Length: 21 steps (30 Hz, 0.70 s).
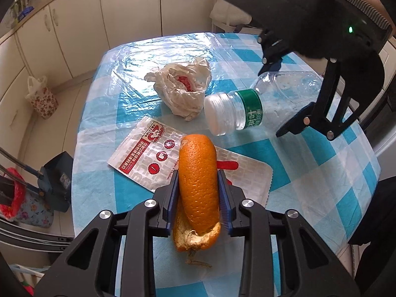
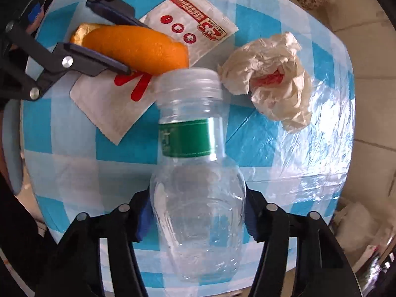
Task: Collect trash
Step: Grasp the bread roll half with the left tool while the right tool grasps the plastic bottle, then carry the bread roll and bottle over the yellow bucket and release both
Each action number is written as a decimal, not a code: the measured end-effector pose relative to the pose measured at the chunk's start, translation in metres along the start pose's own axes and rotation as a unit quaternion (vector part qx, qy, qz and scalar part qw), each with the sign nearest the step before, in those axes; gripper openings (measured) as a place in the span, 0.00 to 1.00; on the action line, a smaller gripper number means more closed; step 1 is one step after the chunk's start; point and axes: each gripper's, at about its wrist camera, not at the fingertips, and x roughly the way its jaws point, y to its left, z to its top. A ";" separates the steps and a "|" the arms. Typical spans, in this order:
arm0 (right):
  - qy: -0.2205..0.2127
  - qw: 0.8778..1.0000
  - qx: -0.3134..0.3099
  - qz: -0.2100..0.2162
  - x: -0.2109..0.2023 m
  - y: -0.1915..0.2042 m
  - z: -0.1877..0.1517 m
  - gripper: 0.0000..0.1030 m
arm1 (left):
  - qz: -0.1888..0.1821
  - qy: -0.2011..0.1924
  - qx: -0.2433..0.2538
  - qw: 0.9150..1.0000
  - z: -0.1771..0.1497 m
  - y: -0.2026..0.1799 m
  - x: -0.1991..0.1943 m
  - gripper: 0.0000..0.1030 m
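My left gripper (image 1: 199,175) is shut on an orange peel (image 1: 198,185) and holds it above the table; the peel also shows in the right wrist view (image 2: 138,47). My right gripper (image 2: 195,212) is shut on a clear plastic bottle (image 2: 195,198) with a green label and white cap, held above the table; the bottle also shows in the left wrist view (image 1: 259,101). A white and red paper wrapper (image 1: 148,153) lies flat on the blue checked tablecloth (image 1: 321,185). A crumpled white plastic bag (image 1: 183,86) lies beyond it.
Cream cabinets (image 1: 74,24) stand behind the table. On the floor at the left are a floral bag (image 1: 43,99), a dark dustpan (image 1: 57,180) and a red-lined bin (image 1: 12,198).
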 end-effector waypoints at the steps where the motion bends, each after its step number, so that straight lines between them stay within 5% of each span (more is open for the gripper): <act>1: -0.014 0.999 0.023 0.019 -0.001 -0.005 -0.005 0.54 | 0.000 -0.002 -0.003 1.000 0.000 0.001 -0.001 0.24; 5: -0.093 0.987 0.124 0.046 -0.012 -0.004 -0.038 0.54 | -0.001 -0.007 -0.019 1.000 -0.002 0.003 -0.005 0.19; 8: -0.162 0.963 0.211 0.041 -0.026 0.007 -0.070 0.54 | -0.006 -0.014 -0.038 0.999 -0.002 0.006 -0.012 0.18; 13: -0.291 0.889 0.346 0.072 -0.063 0.046 -0.119 0.54 | -0.010 -0.044 -0.063 0.997 -0.005 0.005 -0.046 0.18; 17: -0.354 0.841 0.398 0.090 -0.078 0.093 -0.136 0.54 | -0.015 -0.070 -0.078 0.994 -0.014 -0.001 -0.082 0.18; 21: -0.364 0.832 0.409 0.089 -0.070 0.150 -0.114 0.54 | -0.022 -0.084 -0.087 0.992 -0.036 -0.013 -0.114 0.18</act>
